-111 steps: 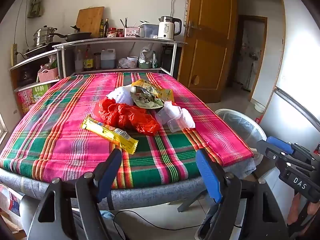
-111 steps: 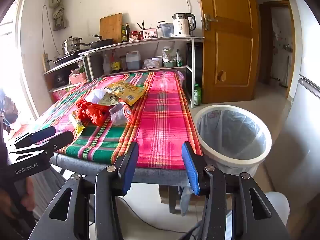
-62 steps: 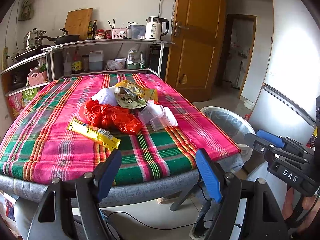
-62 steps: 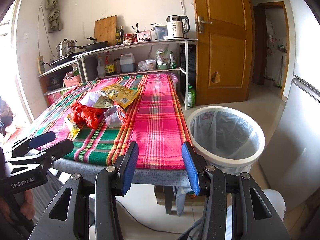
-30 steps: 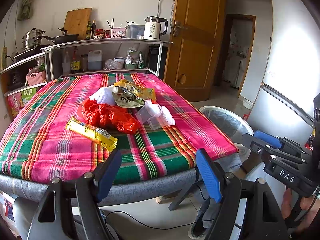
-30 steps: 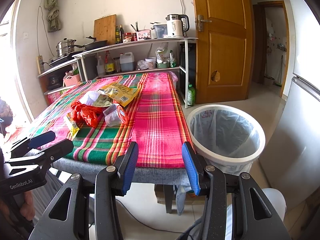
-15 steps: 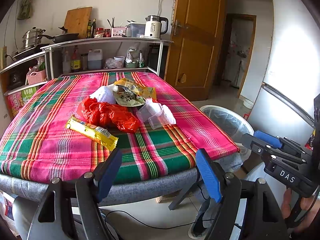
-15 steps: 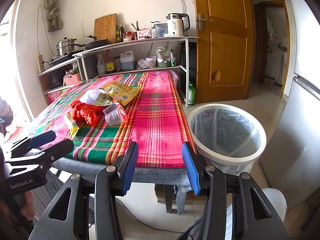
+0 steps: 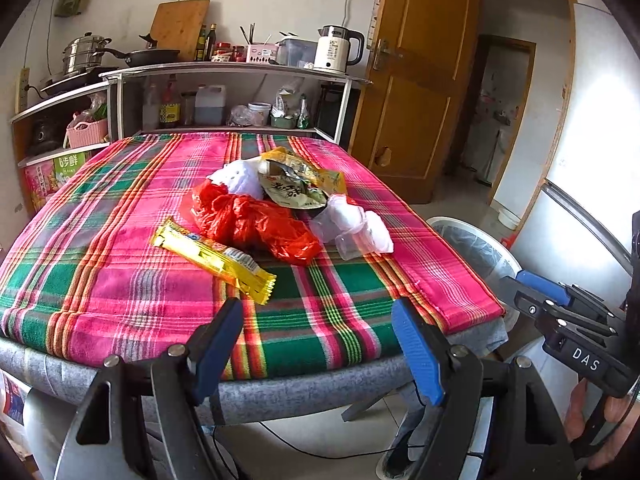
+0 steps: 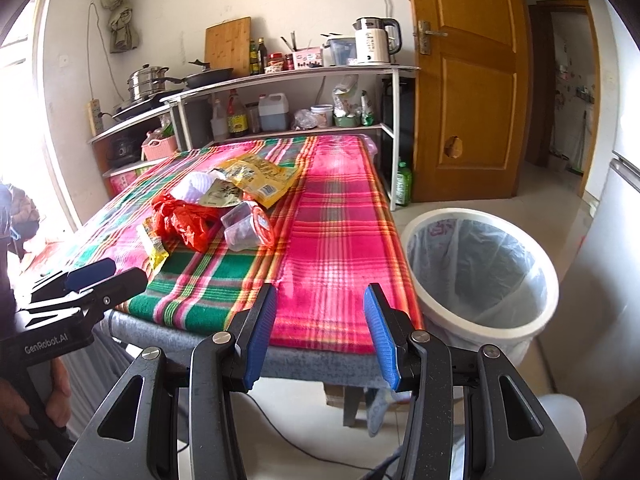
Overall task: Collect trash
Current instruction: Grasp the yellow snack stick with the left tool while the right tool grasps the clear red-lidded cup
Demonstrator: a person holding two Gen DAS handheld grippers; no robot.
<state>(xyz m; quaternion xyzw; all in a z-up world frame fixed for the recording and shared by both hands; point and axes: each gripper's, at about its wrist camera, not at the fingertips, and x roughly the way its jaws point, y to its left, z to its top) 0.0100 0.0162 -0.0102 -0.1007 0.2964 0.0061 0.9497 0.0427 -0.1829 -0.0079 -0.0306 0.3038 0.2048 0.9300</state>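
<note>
Nothing was collected yet. Both the left gripper and right gripper hung short of the table, fingers spread wide and empty. The yellow wrapper lay nearest; the next move seemed a reach to it, then the bin.

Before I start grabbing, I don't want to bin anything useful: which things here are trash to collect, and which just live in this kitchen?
Job:
yellow snack wrapper
red plastic bag
clear plastic cups
open snack packets
white crumpled bag
lined trash bin

Lying about:
electric kettle
cutting board
steamer pot
frying pan
pink basket
</note>
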